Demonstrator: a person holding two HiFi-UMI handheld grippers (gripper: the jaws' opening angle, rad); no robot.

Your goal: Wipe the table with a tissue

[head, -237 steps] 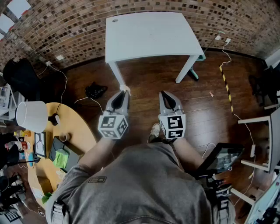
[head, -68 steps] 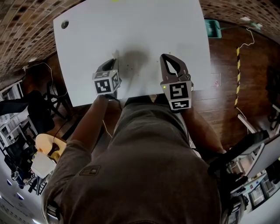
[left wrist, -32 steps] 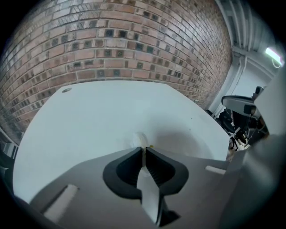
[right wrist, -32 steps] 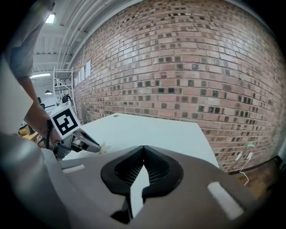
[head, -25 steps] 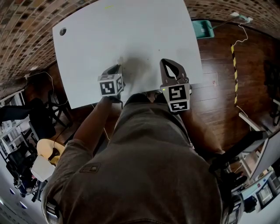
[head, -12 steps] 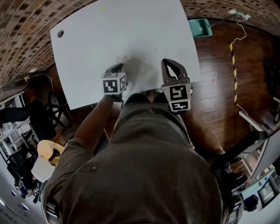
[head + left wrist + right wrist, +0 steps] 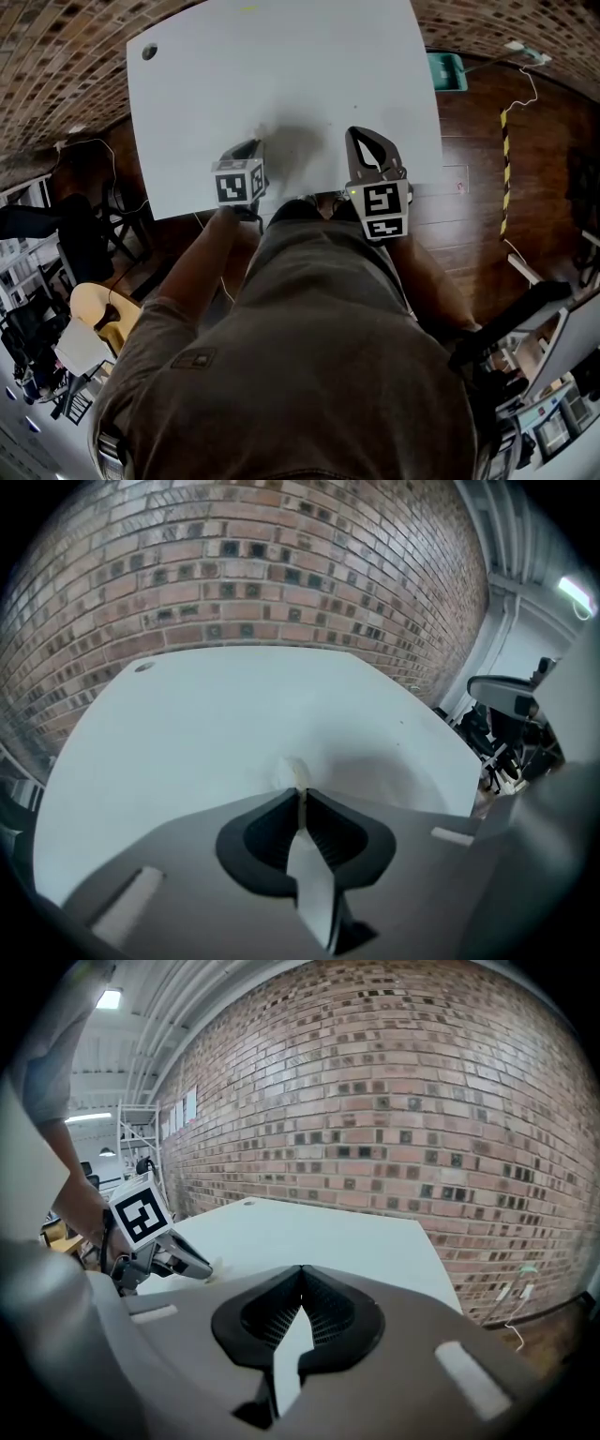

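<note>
Behind the white tabletop [image 7: 281,84] a brick wall [image 7: 394,1101] is running, and the tabletop is filling most of the head view, carrying little but a grey shadow [image 7: 295,141] near its front edge. The left tongs [image 7: 300,794] are pinching tight on the tissue [image 7: 289,772], while the right tongs [image 7: 302,1274] are sitting closed and empty, hanging over the front edge to the right. Wiping seems to be happening near the front of the tabletop, and the far stretch towards the wall is probably not yet covered. To do it well, the left tongs should be tilting down so that the tissue, not the hard tips, is pressing on the surface. They should be sweeping in long, overlapping strokes under a firm pinch, since so small a wad could be slipping out or tearing under drag. The right tongs should be waiting out of the stroke path. The tissue is showing as a small pale wad bulging just past the left tips. It is touching or nearly touching the tabletop, though I cannot tell which, and it is lying well to the left of the right tongs.
</note>
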